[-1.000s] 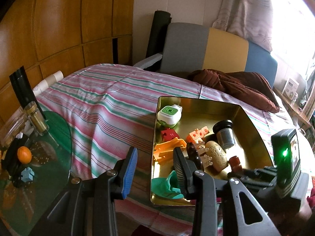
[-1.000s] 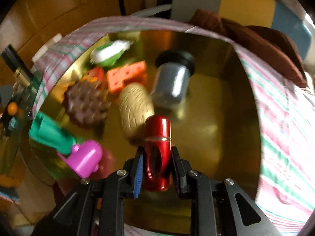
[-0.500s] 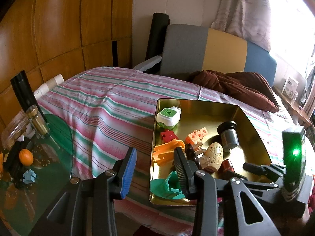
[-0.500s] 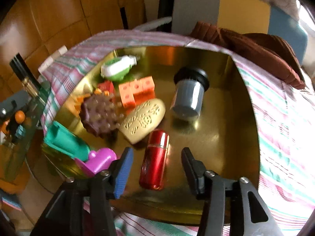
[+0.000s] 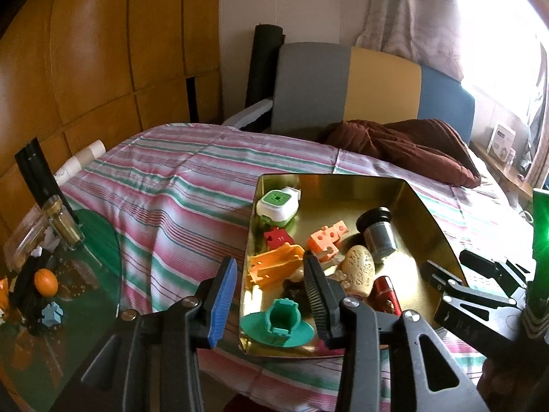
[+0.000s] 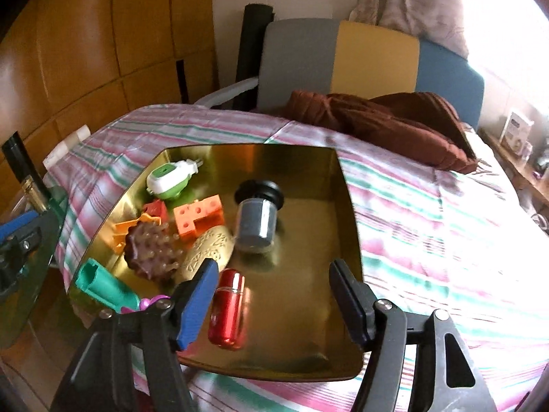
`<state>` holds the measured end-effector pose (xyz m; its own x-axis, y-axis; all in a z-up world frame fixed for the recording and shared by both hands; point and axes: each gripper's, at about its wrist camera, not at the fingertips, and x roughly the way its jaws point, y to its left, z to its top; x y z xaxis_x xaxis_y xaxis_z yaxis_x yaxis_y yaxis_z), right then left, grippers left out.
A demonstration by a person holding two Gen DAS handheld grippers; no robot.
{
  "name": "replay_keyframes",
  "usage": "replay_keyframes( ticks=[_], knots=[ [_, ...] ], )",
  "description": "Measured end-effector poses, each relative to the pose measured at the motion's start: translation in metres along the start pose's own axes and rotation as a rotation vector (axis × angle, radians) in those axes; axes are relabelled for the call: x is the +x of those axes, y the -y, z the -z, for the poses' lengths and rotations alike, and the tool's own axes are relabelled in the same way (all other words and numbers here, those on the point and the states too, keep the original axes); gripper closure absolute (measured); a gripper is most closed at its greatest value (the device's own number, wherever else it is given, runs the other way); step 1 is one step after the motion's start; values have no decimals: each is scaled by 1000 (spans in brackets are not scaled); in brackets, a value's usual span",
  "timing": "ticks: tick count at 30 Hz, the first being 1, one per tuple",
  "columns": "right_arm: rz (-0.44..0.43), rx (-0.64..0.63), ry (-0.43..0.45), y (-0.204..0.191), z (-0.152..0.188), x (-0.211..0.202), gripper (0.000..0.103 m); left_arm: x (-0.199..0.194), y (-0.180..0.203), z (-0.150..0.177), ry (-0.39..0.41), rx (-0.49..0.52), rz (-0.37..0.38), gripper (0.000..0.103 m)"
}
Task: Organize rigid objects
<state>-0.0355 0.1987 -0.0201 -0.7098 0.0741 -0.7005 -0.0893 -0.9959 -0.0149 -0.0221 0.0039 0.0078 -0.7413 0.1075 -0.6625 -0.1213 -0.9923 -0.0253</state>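
The red tube (image 6: 227,309) now lies in the gold tin (image 6: 346,185) at lower centre, the right tool (image 6: 274,300) having just opened wide and empty above it; left tool (image 5: 271,295) narrow, empty; tabletop (image 5: 103,240) bits (image 5: 51,314) at left seem still unsorted.

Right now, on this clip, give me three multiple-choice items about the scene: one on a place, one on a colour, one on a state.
1. Where does the red capsule lie?
A. in the gold tray
B. on the striped bedspread
C. on the glass table
2. What colour is the holed block?
A. blue
B. orange
C. white
3. How is the right tool?
A. shut on the capsule
B. shut on the grey jar
C. open, holding nothing
Answers: 1 A, it rests on the tray floor; 2 B, plainly orange; 3 C, its jaws have just been opening and touch nothing.
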Motion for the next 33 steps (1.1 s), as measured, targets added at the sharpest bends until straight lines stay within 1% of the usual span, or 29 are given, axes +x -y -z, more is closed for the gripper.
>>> replay_keyframes(
  ticks=[7,9,10,12,14,17,20,23,25,27,30,33],
  knots=[
    [36,2,41,7,-1,-11,33,-1,8,0,0,5,-21,61],
    [45,11,50,9,0,-13,29,-1,11,0,-3,7,-31,61],
    [47,16,55,9,-1,-14,29,-2,11,0,-3,6,-30,61],
    [51,23,63,10,0,-17,28,-2,12,-1,0,5,-29,55],
    [57,25,67,11,-1,-19,28,-4,13,-1,10,3,-27,46],
    [56,36,71,13,-1,-21,27,-7,16,0,21,3,-19,38],
    [61,45,78,13,0,-23,27,-11,17,0,37,-1,-33,37],
    [55,52,78,14,0,-25,25,-14,20,1,54,11,-95,36],
    [51,50,79,12,1,-27,25,-16,20,2,60,7,-114,36],
    [50,44,82,10,1,-28,25,-16,17,4,56,-9,-121,36],
    [46,39,82,7,2,-29,25,-16,12,5,41,-36,-114,36],
    [42,34,84,5,2,-30,25,-18,9,5,50,-50,-122,37]
  ],
)
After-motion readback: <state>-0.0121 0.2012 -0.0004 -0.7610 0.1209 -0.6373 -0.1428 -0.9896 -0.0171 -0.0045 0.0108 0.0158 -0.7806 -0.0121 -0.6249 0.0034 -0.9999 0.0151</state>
